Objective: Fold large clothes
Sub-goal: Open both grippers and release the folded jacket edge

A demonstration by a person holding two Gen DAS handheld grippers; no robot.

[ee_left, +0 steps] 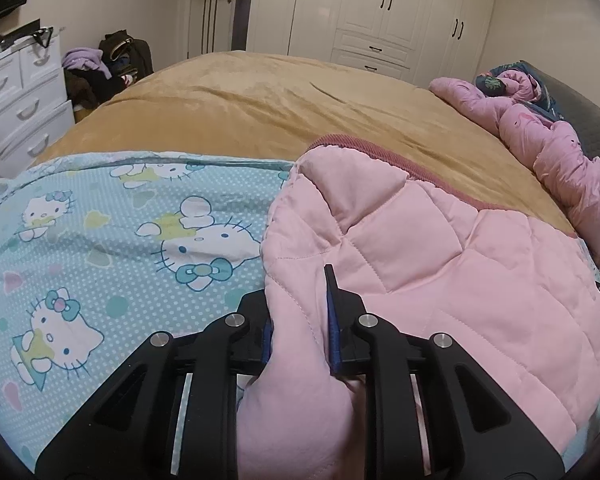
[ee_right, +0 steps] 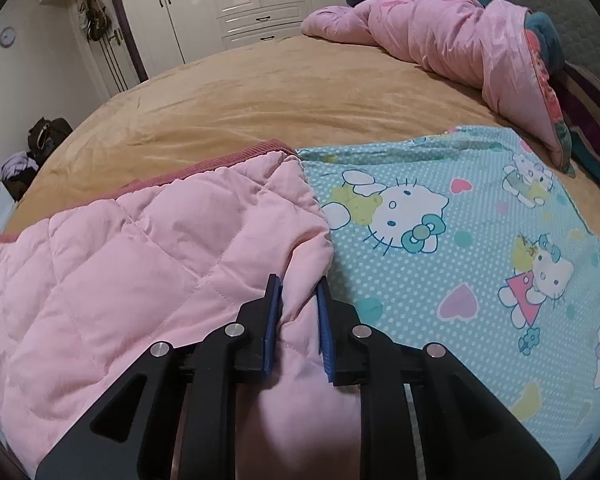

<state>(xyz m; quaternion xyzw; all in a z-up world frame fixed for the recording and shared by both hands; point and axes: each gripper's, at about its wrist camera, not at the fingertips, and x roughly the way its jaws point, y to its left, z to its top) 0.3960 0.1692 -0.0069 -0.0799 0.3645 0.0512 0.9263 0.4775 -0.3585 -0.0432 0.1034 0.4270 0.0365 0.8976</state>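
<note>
Pinched fabric fills the foreground of both wrist views: the left gripper [ee_left: 300, 312] has its jaws set narrow on a bunched edge of the pink quilted garment [ee_left: 440, 256], and the right gripper [ee_right: 298, 316] is clamped likewise on the opposite side edge of the same garment [ee_right: 140, 240]. The garment lies across the near edge of the bed, on a blue cartoon-print sheet [ee_left: 100, 232] spread over the tan bedspread [ee_left: 240, 100], with its dark-pink ribbed hem [ee_right: 236, 156] turned toward the middle of the bed. Judged from this lie, the step in hand is the setting-down of a fold, both edges held; the next move probably calls for releasing both grips, then regripping for a further fold with edges aligned. Only the left wrist view shows the white drawer unit [ee_left: 20, 96] and the clothes pile [ee_left: 96, 68] beyond the far left corner; the right wrist view shows more fully the crumpled pink duvet [ee_right: 440, 28] at the headboard [ee_right: 580, 20] edge.
</note>
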